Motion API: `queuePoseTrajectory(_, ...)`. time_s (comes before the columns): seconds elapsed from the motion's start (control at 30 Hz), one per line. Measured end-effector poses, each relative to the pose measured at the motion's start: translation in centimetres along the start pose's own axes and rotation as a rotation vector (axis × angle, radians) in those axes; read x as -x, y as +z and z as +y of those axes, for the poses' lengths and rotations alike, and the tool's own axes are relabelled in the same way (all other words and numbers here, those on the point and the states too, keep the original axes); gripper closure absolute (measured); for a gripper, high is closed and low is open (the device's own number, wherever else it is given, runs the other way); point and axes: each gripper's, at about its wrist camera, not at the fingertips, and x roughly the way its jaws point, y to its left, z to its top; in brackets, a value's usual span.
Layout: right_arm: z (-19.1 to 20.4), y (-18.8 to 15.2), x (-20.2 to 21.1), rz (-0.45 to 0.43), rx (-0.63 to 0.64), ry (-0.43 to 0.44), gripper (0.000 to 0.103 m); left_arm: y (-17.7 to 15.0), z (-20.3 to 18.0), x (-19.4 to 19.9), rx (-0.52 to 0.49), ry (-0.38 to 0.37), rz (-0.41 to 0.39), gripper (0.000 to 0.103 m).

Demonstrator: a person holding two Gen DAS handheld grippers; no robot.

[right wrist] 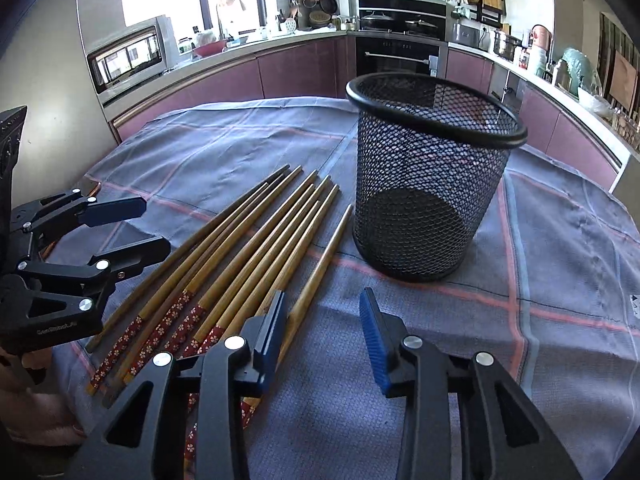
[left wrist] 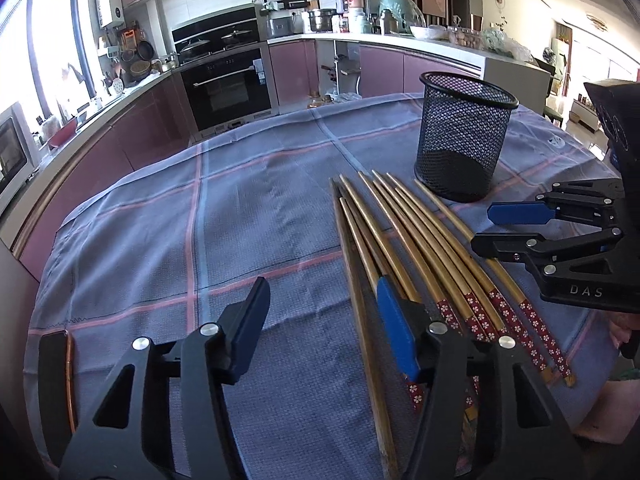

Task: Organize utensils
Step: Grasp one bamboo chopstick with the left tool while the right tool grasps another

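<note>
Chopsticks (right wrist: 256, 256) lie fanned on the checked cloth (left wrist: 240, 216), tips toward the empty mesh holder (right wrist: 428, 176) standing upright at one o'clock from them. My left gripper (left wrist: 324, 332) hangs open and holds nothing; my right gripper (right wrist: 322, 340) is also open and empty, with the outermost stick at its ten o'clock. I judge the pickup comes first: close on one stick near its patterned end, lift it level, then tip it upright over the rim.

Left gripper (left wrist: 324, 320) jaws spread, right gripper (right wrist: 322, 334) likewise
</note>
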Motion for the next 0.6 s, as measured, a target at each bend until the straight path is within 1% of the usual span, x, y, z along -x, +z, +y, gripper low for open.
queuePoseTrajectory(0.03,0.0,0.0,-0.1,0.006,0.000,0.004,0.071,0.0,0.0,-0.4,-0.001,-0.008,0.016,0.059)
queuePoseTrajectory(0.1,0.1,0.1,-0.3,0.014,0.005,0.001,0.074,0.1,0.2,-1.2,0.006,-0.028,0.049,0.066)
queuePoseTrajectory(0.17,0.3,0.2,-0.5,0.018,0.014,0.003,0.076,0.3,0.4,-1.8,0.016,-0.056,0.060,0.067)
queuePoseTrajectory(0.3,-0.1,0.6,-0.9,0.026,0.012,0.024,0.079,0.8,0.2,-3.0,0.016,-0.073,0.082,0.073)
queuePoseTrajectory(0.4,-0.3,0.8,-1.1,0.031,-0.002,0.048,0.084,1.3,0.2,-3.6,0.033,-0.099,0.083,0.079)
queuePoseTrajectory(0.47,-0.4,0.8,-1.2,0.032,-0.013,0.074,0.091,1.6,0.2,-3.8,0.054,-0.115,0.089,0.081)
queuePoseTrajectory(0.57,-0.7,0.6,-1.2,0.029,-0.032,0.104,0.094,2.0,0.4,-4.1,0.086,-0.140,0.093,0.093)
queuePoseTrajectory(0.6,-0.7,0.7,-1.2,0.027,-0.037,0.110,0.095,2.0,0.4,-4.1,0.096,-0.144,0.093,0.093)
